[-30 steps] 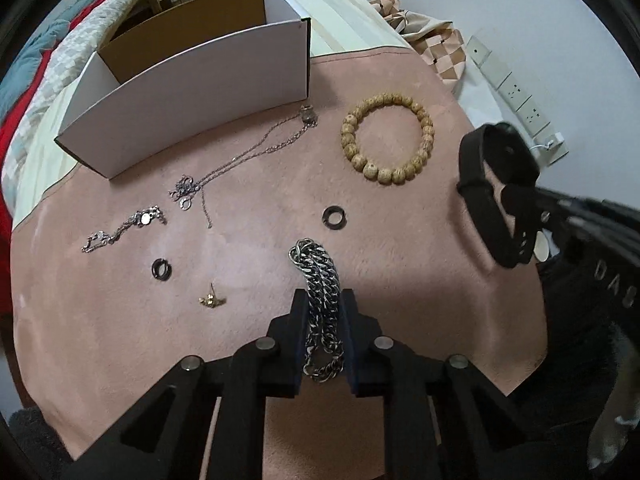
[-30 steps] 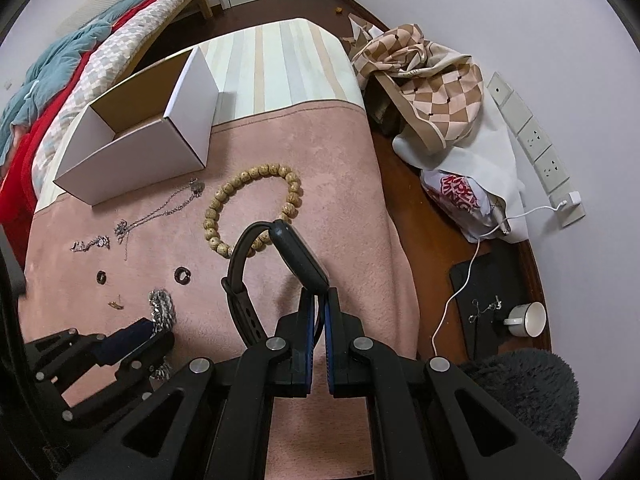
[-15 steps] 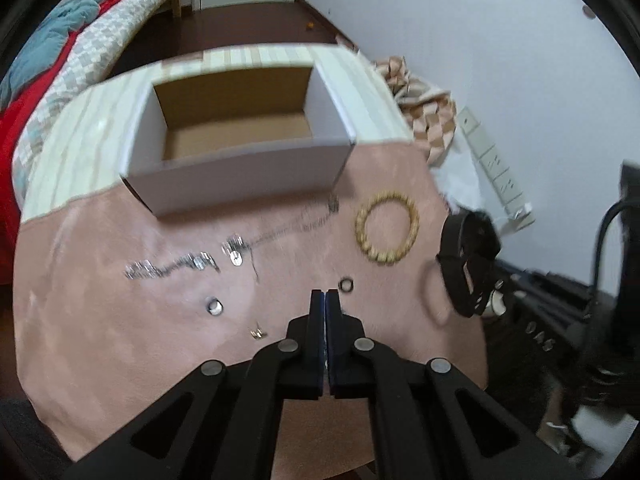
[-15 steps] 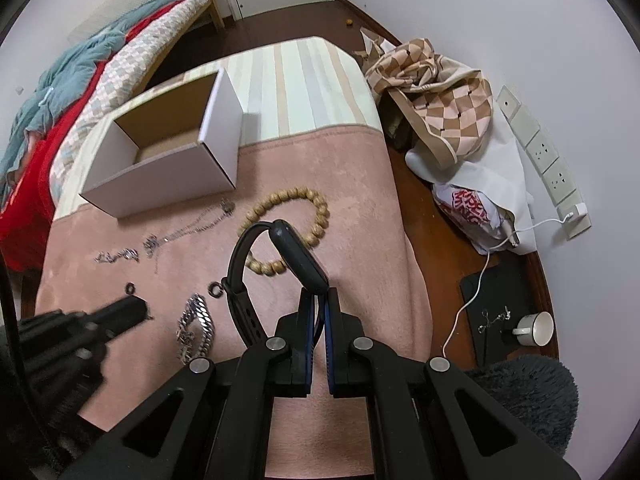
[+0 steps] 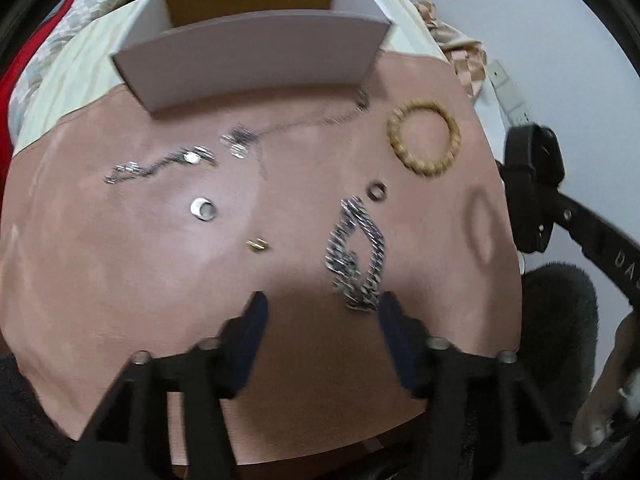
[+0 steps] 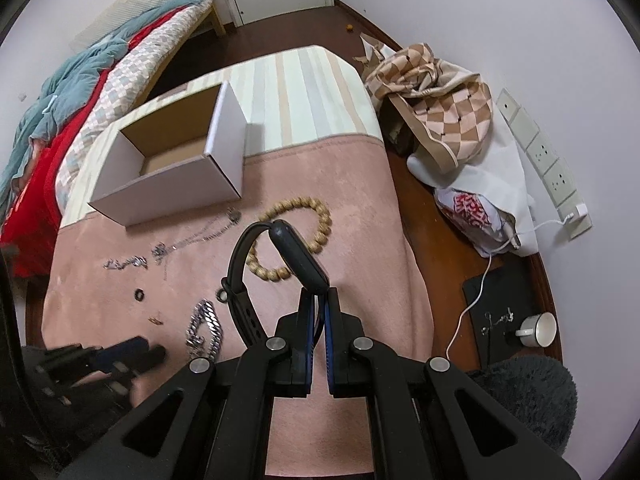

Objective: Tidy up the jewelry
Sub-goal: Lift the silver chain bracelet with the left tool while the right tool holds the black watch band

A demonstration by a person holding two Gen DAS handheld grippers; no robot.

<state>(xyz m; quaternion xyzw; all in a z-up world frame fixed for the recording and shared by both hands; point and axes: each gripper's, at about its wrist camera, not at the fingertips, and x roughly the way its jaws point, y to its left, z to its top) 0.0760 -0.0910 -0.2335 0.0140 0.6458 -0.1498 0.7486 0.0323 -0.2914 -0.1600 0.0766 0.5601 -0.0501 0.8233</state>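
Note:
A chunky silver chain (image 5: 356, 256) lies on the pink cloth (image 5: 120, 280). My left gripper (image 5: 323, 308) hangs just behind it, its jaws opening; the chain's near end lies by the right finger, and no pad presses on it. My right gripper (image 6: 318, 300) is shut on a black watch band (image 6: 280, 264), held above the cloth's right side, and the band (image 5: 532, 184) also shows in the left wrist view. On the cloth lie a wooden bead bracelet (image 5: 424, 138), a thin silver necklace (image 5: 296, 124), a silver bracelet (image 5: 160, 164), a silver ring (image 5: 203, 208), a dark ring (image 5: 377, 191) and a gold earring (image 5: 258, 245).
An open white box (image 6: 172, 160) stands at the far edge of the cloth on a striped cover. A bed with blankets (image 6: 80, 92) is at the left. Bags (image 6: 440, 112), a cable and a cup (image 6: 538, 328) lie on the floor to the right.
One second ago my left gripper was shut on the chunky chain. It then lifted away shut without the chain, and now stands open low behind it. The right gripper still holds the band.

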